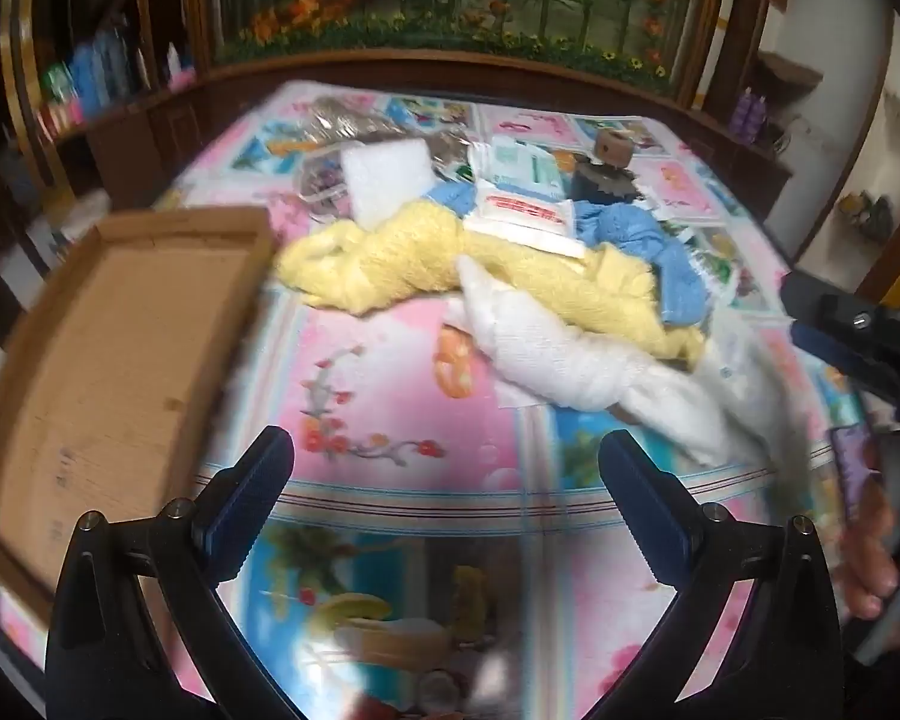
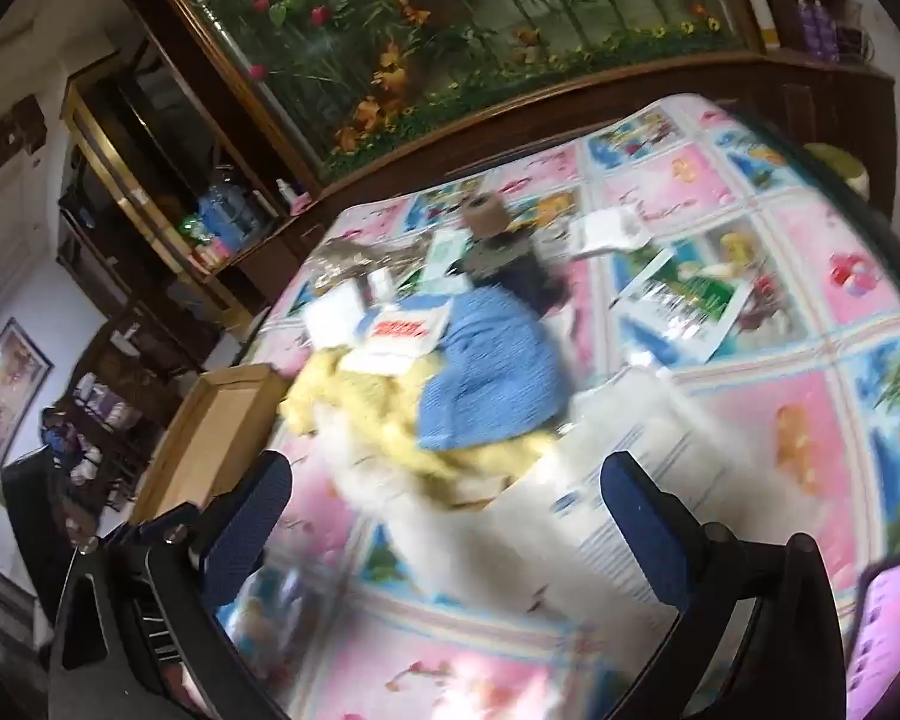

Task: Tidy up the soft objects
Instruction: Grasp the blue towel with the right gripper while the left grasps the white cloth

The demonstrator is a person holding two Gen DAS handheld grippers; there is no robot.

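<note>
A pile of soft things lies mid-table: a yellow towel (image 1: 390, 258), a white cloth (image 1: 564, 354), a blue knitted cloth (image 1: 648, 234) and a white foam pad (image 1: 384, 174). A red-and-white packet (image 1: 522, 216) lies on top. In the right wrist view the yellow towel (image 2: 354, 414), blue cloth (image 2: 492, 366) and white cloth (image 2: 426, 510) show blurred. My left gripper (image 1: 444, 504) is open and empty, short of the pile. My right gripper (image 2: 444, 516) is open, above the white cloth's near end. The right gripper's body also shows at the left wrist view's right edge (image 1: 852, 330).
An empty cardboard tray (image 1: 120, 360) sits at the table's left edge, also in the right wrist view (image 2: 210, 438). A brown tape roll on a dark object (image 1: 609, 171), paper packets (image 2: 678, 306) and a leaflet lie behind the pile. Shelves and a floral panel stand beyond.
</note>
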